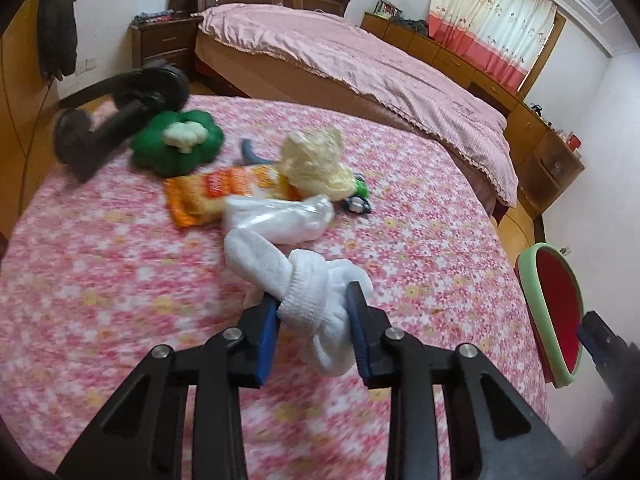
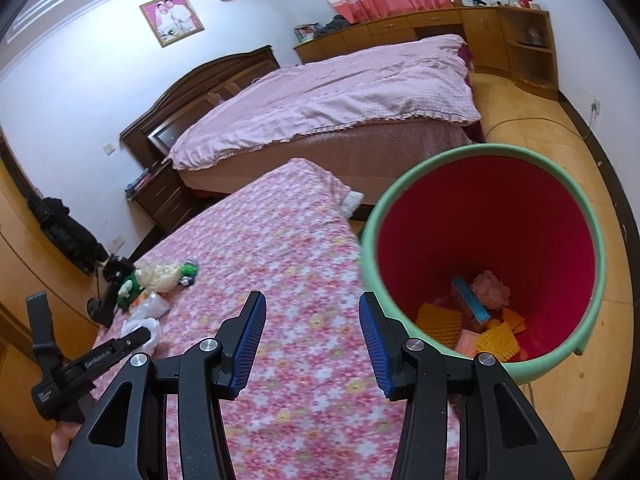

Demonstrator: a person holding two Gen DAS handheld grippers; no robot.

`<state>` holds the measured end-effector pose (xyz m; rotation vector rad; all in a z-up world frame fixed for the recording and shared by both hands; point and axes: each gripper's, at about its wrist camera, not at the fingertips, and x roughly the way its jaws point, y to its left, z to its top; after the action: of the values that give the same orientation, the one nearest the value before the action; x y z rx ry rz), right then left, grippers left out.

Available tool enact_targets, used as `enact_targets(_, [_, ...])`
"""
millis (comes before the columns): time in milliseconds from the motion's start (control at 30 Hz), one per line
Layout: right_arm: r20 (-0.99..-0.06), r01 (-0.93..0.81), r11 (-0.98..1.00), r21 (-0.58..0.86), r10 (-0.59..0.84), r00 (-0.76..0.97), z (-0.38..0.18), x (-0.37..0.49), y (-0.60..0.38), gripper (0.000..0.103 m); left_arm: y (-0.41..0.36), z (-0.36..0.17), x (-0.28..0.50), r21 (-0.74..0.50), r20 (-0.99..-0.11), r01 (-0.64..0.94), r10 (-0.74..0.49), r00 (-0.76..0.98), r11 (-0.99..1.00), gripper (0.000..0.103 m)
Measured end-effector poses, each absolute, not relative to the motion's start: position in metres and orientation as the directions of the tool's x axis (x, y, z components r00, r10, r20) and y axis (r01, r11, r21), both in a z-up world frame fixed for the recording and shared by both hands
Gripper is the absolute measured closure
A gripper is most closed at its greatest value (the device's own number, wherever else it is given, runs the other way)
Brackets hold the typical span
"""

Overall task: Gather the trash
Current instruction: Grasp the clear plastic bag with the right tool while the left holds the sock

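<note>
A white knotted cloth (image 1: 316, 300) is pinched by the left gripper (image 1: 314, 312) above the floral worktop (image 1: 120, 280). The right gripper (image 2: 312, 336) is spread, nothing between its pads, beside the bin (image 2: 592, 216), where several pieces already lie. A snack wrapper (image 1: 208, 196) and crumpled bags (image 1: 316, 160) remain uncollected.

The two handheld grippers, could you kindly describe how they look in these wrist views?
Both the left gripper and the right gripper share one build: matte black angular linkage arms joined by round silver pivot pins, ending in flat blue ribbed pads. No cables or sleeves show.
</note>
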<state>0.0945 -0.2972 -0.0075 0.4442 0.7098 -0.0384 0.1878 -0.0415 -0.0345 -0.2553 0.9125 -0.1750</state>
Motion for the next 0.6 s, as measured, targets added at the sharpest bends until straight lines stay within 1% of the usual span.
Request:
enact_targets(167, [-0.636, 0.127, 0.922, 0.367, 0.149, 0.757, -0.003, 0.103, -0.271, 0.053, -0.01, -0.021, 0.179, -0.254, -0.744, 0.001, -0.196, 0.639, 0.967, 0.071])
enact_targets(333, [-0.64, 0.054, 0.909, 0.413, 0.248, 0.727, -0.003, 0.118, -0.243, 0.052, 0.025, -0.017, 0.181, -0.176, -0.742, -0.06, -0.092, 0.664, 0.983, 0.071])
enact_targets(367, [-0.642, 0.043, 0.91, 0.413, 0.256, 0.723, -0.003, 0.121, -0.237, 0.051, 0.031, -0.016, 0.181, -0.163, -0.742, -0.07, -0.076, 0.666, 0.984, 0.071])
enact_targets(400, [-0.644, 0.035, 0.911, 0.411, 0.263, 0.718, -0.003, 0.124, -0.232, 0.043, 0.036, -0.016, 0.182, -0.152, -0.741, -0.078, -0.062, 0.669, 0.985, 0.071])
enact_targets(433, [-0.645, 0.023, 0.912, 0.41, 0.272, 0.714, -0.003, 0.127, -0.225, 0.038, 0.042, -0.017, 0.184, -0.136, -0.738, -0.088, -0.042, 0.674, 0.987, 0.071])
enact_targets(533, [-0.663, -0.018, 0.914, 0.406, 0.308, 0.682, -0.005, 0.141, -0.199, 0.038, 0.055, -0.02, 0.187, -0.048, -0.718, -0.137, 0.06, 0.693, 0.989, 0.071])
enact_targets(600, [-0.673, -0.042, 0.919, 0.393, 0.318, 0.667, -0.005, 0.149, -0.184, 0.038, 0.066, -0.024, 0.19, -0.043, -0.714, -0.164, 0.084, 0.695, 0.986, 0.071])
